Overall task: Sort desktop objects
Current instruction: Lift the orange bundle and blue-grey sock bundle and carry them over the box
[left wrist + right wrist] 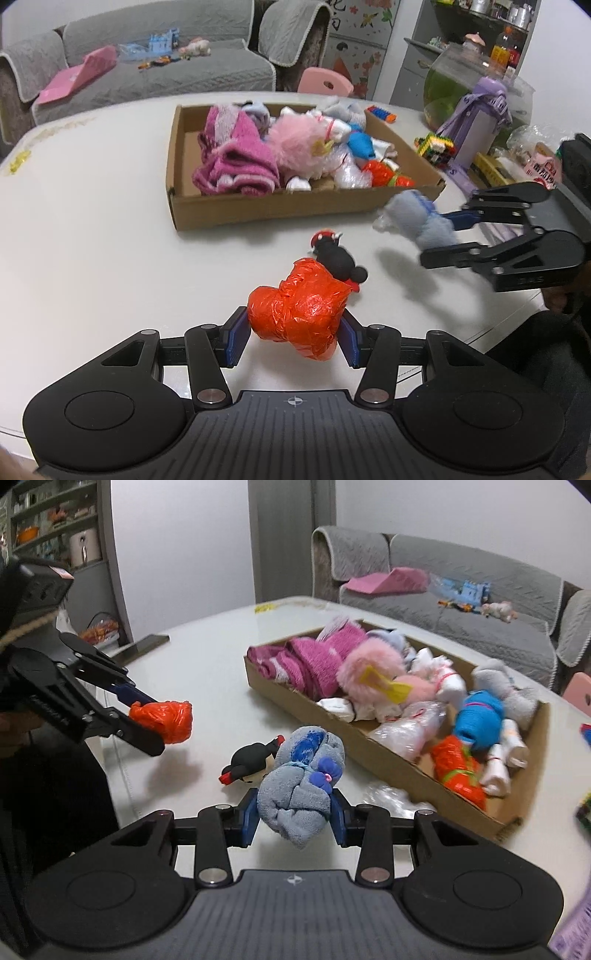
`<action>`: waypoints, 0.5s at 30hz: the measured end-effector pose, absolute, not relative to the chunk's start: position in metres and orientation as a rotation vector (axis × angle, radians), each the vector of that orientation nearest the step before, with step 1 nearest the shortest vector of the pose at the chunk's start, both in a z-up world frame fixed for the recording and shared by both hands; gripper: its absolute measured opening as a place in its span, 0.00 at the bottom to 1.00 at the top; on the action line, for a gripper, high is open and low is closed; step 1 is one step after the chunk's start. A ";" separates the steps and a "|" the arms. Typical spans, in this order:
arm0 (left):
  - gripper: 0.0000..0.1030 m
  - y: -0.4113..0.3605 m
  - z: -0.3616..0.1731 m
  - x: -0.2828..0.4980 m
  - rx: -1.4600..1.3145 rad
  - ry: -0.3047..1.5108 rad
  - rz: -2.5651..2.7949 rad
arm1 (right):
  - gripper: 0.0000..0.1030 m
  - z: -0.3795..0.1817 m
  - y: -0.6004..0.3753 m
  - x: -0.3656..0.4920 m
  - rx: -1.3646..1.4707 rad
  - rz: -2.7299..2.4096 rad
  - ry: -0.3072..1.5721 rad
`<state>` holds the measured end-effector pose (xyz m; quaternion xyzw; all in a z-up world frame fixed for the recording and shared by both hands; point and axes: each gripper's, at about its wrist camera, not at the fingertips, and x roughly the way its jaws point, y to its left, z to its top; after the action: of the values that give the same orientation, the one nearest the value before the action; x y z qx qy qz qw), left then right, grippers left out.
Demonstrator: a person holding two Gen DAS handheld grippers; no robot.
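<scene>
Carry step: left hand-held gripper clamps orange plastic bundle, right hand-held gripper clamps grey towel roll; you drop both into cardboard box next

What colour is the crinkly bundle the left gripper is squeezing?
Bright orange-red. The crinkly bundle shows best in the left wrist view, between the left gripper pads.

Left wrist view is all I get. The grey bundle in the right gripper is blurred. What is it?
Observer: A rolled grey-blue towel, tied, with a small blue knot on it.
Operator: Gripped firmly?
Observer: The right gripper has both pads against the towel's sides.
Operator: Anything under it I can't see?
Observer: A clear plastic bag lies on the table just outside the cardboard box, beside the towel.
Operator: And my orange bundle?
Observer: The left gripper holds the orange bundle off the table; its shadow falls below.
</scene>
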<state>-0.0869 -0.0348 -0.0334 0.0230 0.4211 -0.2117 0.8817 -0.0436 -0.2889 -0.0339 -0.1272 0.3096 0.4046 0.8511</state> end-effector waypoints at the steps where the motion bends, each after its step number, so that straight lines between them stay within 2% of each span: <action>1: 0.55 -0.034 -0.029 -0.088 0.048 0.867 -0.441 | 0.35 -0.029 -0.293 -0.045 -0.264 0.847 0.644; 15: 0.55 -0.036 0.048 -0.059 0.108 0.734 -0.430 | 0.35 0.044 -0.344 -0.019 -0.249 0.734 0.528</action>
<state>-0.0591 -0.0359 0.0477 0.0524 0.3557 -0.2085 0.9095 -0.0192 -0.3438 0.0444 -0.1200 0.2546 0.3536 0.8920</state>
